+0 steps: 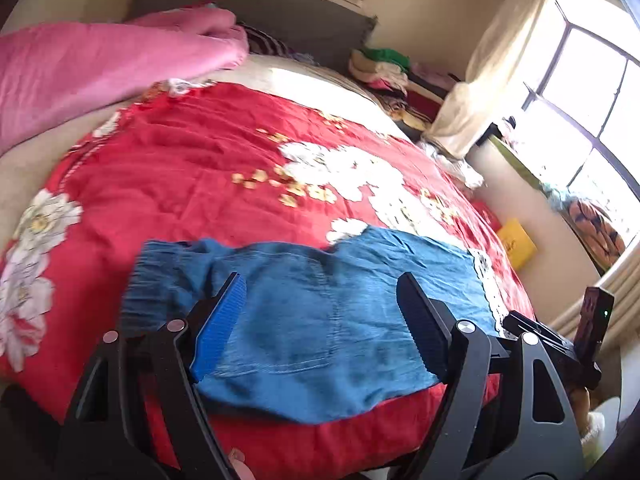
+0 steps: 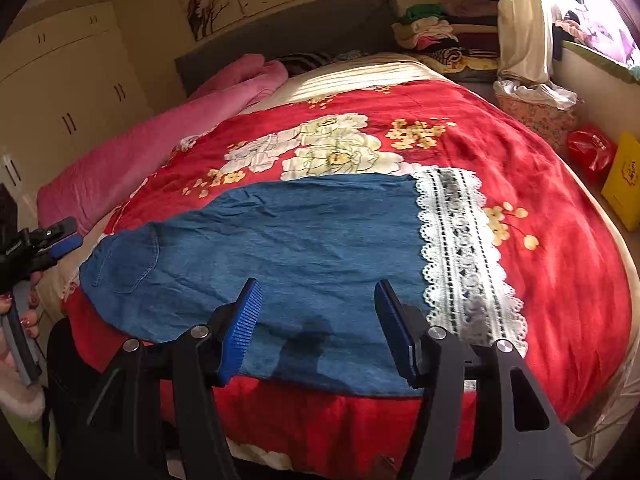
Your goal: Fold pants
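Blue denim pants [image 1: 304, 312] lie flat across the near edge of a bed on a red flowered quilt [image 1: 192, 160]. The elastic waist is at the left, a back pocket shows, and a white lace hem [image 2: 460, 248] is at the right. The pants fill the middle of the right wrist view [image 2: 280, 248]. My left gripper [image 1: 320, 284] is open and empty above the pocket area. My right gripper [image 2: 318, 292] is open and empty above the leg, near the front edge. The left gripper also shows at the left edge of the right wrist view [image 2: 60, 240].
A pink blanket [image 1: 100, 64] lies at the bed's far left. Folded clothes [image 2: 440, 36] are stacked by the grey headboard [image 2: 288, 32]. A red bag [image 2: 590, 152] and a yellow bag [image 2: 624, 180] stand on the floor at the right, under the window [image 1: 580, 92].
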Tool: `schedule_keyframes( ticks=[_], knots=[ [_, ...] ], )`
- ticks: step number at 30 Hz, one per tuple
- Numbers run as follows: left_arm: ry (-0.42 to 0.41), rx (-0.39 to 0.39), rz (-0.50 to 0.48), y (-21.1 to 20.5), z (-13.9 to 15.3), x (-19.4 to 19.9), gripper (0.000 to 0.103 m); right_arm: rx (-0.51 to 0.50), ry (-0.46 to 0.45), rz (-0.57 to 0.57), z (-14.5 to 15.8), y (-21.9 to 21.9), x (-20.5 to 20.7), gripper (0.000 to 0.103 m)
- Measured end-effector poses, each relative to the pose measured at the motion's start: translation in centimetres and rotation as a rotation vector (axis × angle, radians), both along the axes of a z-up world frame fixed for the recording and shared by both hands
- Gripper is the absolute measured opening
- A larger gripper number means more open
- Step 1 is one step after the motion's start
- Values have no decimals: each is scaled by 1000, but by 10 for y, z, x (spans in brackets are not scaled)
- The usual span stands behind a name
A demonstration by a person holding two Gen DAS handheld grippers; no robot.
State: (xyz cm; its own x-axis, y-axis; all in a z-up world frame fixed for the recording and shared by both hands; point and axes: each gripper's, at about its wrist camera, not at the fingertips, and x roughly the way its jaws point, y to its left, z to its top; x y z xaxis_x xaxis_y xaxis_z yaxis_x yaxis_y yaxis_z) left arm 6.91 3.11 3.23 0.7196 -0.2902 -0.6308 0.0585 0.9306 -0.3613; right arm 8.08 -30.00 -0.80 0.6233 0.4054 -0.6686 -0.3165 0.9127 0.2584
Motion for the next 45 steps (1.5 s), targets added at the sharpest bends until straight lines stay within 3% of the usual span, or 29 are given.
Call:
schedule_keyframes(
  ticks=[5,8,10,13,20,23,26,36,45],
  knots=[
    [123,18,-179,-54,-40,53,70,-16,62,23,-16,12,23,58],
    [189,96,-128,-53,-67,69,73,-25,104,-25,-26,0,31,58],
    [210,66,-81,-37,-75,73,73,-34,122,-63,-32,-12,34,58],
    [212,12,-84,-25,-78,71,73,-26,153,-91,-46,-27,38,58],
    [185,81,-90,-34,-86,68,73,-60,128,-84,-57,-20,37,61],
    [181,119,-98,-40,-82,65,75,-56,141,-85,-53,-22,37,61],
    [174,155,-112,-52,-68,57,93,-3,135,-101,-39,-29,29,67],
    [89,152,-121,-79,-18,35,93,58,31,-161,2,-64,-15,78],
    [37,160,-123,-96,8,20,93,67,-28,-196,22,-84,-35,83]
  ],
)
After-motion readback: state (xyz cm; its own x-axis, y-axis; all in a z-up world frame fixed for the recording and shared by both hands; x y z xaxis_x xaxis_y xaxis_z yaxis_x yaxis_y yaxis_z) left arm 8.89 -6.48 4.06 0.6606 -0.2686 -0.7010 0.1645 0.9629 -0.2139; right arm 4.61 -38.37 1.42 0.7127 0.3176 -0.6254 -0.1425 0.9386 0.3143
